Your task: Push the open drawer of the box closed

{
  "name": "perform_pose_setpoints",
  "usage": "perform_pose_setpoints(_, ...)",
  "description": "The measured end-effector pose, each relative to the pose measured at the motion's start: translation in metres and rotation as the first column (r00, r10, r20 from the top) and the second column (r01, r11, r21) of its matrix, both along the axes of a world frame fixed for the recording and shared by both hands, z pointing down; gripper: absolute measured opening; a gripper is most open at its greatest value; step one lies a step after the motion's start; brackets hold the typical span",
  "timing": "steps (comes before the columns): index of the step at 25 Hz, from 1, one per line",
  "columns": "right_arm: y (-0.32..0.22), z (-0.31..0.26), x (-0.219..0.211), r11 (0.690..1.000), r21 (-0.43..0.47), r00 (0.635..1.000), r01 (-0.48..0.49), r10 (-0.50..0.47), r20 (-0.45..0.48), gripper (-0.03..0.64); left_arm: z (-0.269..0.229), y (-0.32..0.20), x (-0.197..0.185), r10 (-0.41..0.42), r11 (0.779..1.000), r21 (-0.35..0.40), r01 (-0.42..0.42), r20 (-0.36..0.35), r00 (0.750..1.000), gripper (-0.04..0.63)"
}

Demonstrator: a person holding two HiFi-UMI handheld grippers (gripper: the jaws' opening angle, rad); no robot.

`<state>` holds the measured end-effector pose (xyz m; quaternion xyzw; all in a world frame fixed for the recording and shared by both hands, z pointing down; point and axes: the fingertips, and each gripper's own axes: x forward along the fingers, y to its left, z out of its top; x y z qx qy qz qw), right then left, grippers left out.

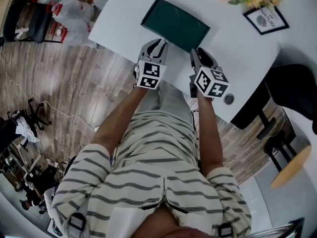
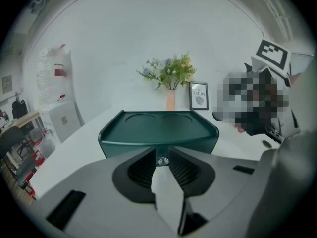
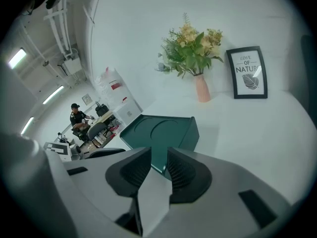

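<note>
**Both claws open at the near edge of the green box**

The dark green rectangular box [image 1: 176,24] lies on the white table [image 1: 237,53] in the upper centre of the head view. Its drawer front looks flush with the body. The left gripper [image 1: 157,43] sits at the box's lower-left edge with its jaws apart. In the left gripper view a small silver knob [image 2: 162,159] shows in the gap, unpinched. The right gripper [image 1: 200,53] is at the box's lower-right corner, jaws parted and holding nothing. A pink vase of flowers [image 3: 194,53] stands beyond.
</note>
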<state>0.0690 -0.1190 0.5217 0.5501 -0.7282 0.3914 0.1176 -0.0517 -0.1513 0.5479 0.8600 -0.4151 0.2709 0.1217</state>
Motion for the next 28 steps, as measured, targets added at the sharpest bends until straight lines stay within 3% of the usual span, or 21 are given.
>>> perform_pose_setpoints(5,0.009,-0.025,-0.008,0.997,0.065,0.995,0.051,-0.046,-0.087,0.095,-0.032,0.009,0.000,0.000,0.999,0.032,0.001,-0.033,0.999,0.066)
perform_pose_setpoints(9,0.018,-0.051,-0.018,0.993,0.106,0.998,0.053,-0.051,-0.026,0.079,-0.064,0.018,-0.001,-0.001,0.998,0.057,0.005,-0.074,0.997,0.048)
perform_pose_setpoints(18,0.034,-0.110,-0.027,0.970,0.237,0.997,0.055,-0.042,-0.060,0.009,-0.127,0.040,-0.009,0.032,0.992,0.123,-0.015,-0.137,0.990,0.002)
perform_pose_setpoints(28,0.044,-0.169,-0.036,0.916,0.394,0.995,0.079,-0.046,-0.092,0.009,-0.185,0.047,-0.015,0.038,0.983,0.183,0.001,-0.212,0.976,0.002)
